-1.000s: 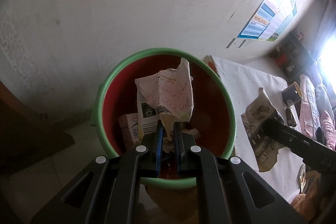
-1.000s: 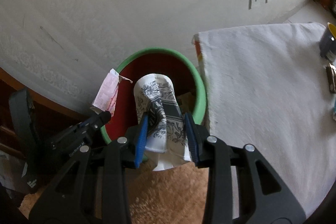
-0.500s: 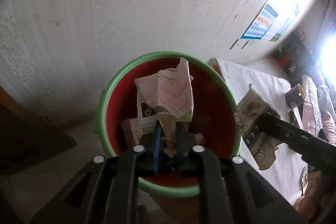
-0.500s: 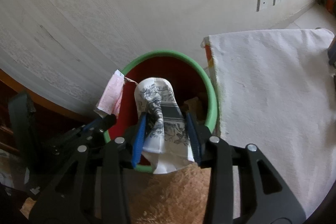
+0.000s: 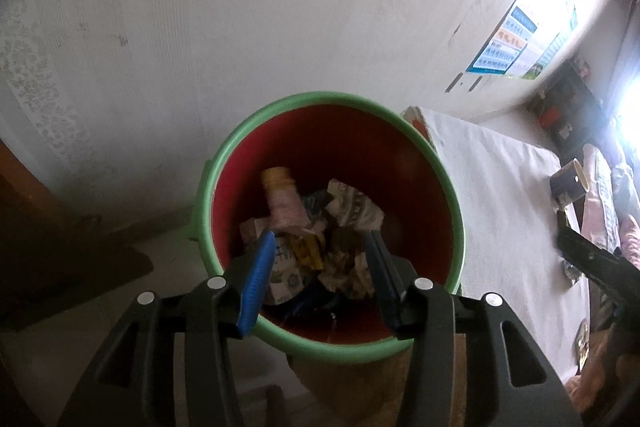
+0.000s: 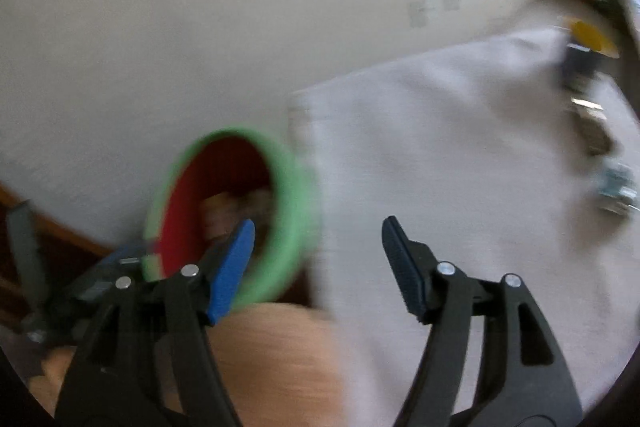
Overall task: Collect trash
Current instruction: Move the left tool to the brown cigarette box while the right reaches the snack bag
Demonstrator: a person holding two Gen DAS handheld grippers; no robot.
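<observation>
The left gripper (image 5: 320,255) hangs over the mouth of the bin (image 5: 256,135), its jaws opening with nothing pressed between them; the trash lies loose below the tips. The right gripper (image 6: 318,239), badly blurred, also has its jaws opening and empty, its blue pad over the bin (image 6: 296,195) rim at lower left of that view and its other finger over the white cloth (image 6: 460,147). Inside the red bin wall, in the left wrist view, a pink bottle (image 5: 284,203) with a yellow cap lies with its long axis running up the frame, cap toward the far wall, beside a crumpled printed cup (image 5: 354,207) at centre. The green rim nearly touches the cloth-covered table's (image 5: 500,195) edge at right. Open floor lies at lower left. A dark mug (image 5: 570,183) stands far right, and a poster (image 5: 508,47) hangs on the wall at upper right.
</observation>
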